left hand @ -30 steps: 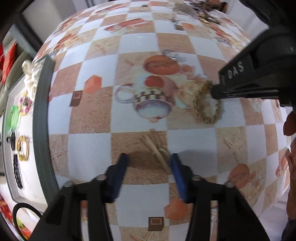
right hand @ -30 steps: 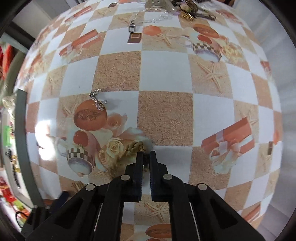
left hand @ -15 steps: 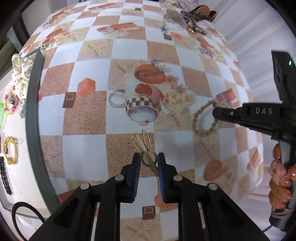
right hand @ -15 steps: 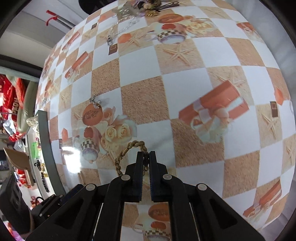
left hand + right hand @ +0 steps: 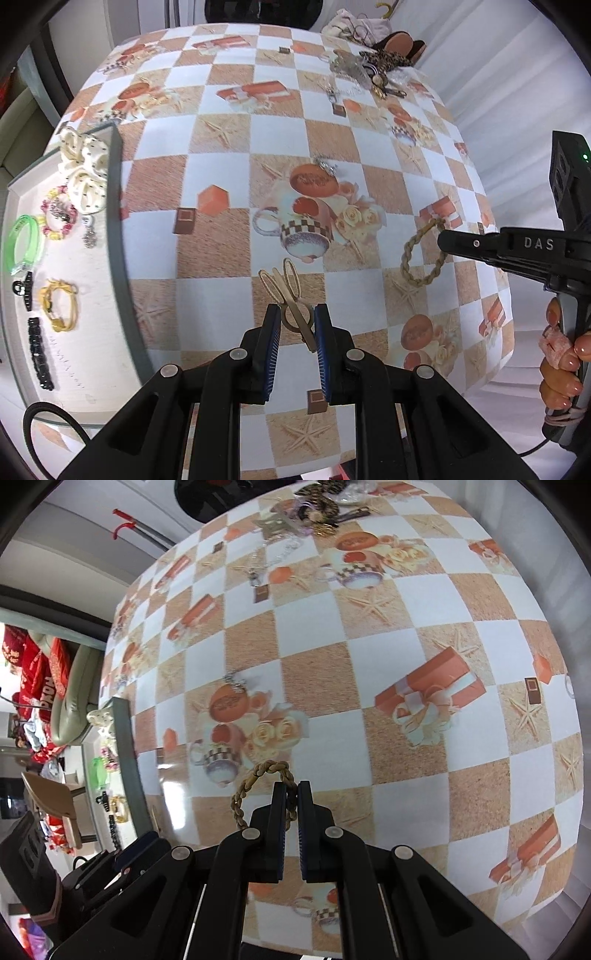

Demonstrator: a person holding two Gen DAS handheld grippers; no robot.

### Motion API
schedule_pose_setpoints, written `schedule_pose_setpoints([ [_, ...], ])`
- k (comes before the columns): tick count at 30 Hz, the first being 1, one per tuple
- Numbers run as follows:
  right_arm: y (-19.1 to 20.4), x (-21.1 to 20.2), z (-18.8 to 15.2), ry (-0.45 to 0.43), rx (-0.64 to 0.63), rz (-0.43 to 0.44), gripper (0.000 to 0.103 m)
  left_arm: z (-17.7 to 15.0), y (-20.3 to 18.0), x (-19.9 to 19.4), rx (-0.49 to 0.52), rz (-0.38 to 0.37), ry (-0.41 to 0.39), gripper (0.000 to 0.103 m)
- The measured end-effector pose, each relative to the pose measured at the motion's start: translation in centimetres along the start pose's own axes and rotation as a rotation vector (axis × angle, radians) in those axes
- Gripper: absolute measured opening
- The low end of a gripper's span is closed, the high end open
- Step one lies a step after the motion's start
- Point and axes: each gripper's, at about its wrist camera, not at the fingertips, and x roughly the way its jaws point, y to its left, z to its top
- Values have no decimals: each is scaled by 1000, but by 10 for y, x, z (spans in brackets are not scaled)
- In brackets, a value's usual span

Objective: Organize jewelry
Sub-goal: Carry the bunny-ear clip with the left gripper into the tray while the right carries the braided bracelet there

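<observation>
The checked tablecloth (image 5: pixel 207 173) sits farther below both cameras than it did a second ago: each hand has lifted its catch clear of the surface. A second ago the gold hoop earrings (image 5: pixel 286 291) lay flat on the cloth between spread blue pads and the braided rope bracelet (image 5: pixel 421 254) was only just being nipped at its edge; now both hang in the air. My reading is that the pick-up step is done for 2 pieces at once and the carry toward the tray (image 5: pixel 118 236) on the left comes next

That tray already holds sorted pieces: a cream scrunchie (image 5: pixel 86 173), a green bangle (image 5: pixel 24 240), a pink bead bracelet (image 5: pixel 59 214), a gold chain bracelet (image 5: pixel 61 304) and a black strand (image 5: pixel 38 354). A heap of unsorted jewelry (image 5: pixel 364 70) waits at the far end of the cloth, and a small silver piece (image 5: pixel 325 166) lies near the middle

The right gripper (image 5: pixel 292 797) is pressed nearly together, pinching the rope bracelet by one side of its loop, the rest dangling left of the fingers. The left gripper (image 5: pixel 297 325) has narrowed to a small gap and grips the earrings low down, their hoops sticking up past the fingertips
</observation>
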Motion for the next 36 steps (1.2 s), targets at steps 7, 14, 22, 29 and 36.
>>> schedule_pose_setpoints([
  [7, 38, -9, -7, -4, -56, 25, 6, -2, 22, -23, -18, 10, -43, 23],
  [14, 83, -11, -12, -8, -125, 52, 6, -8, 51, -44, -54, 25, -77, 23],
  [22, 136, -7, -14, -3, -206, 78, 6, -16, 87, -63, -106, 45, -111, 23],
  [29, 184, 3, -16, 12, -277, 107, 6, -24, 126, -77, -175, 70, -134, 23],
  [36, 232, 22, -20, 47, -360, 128, 6, -36, 165, -84, -251, 98, -147, 23],
])
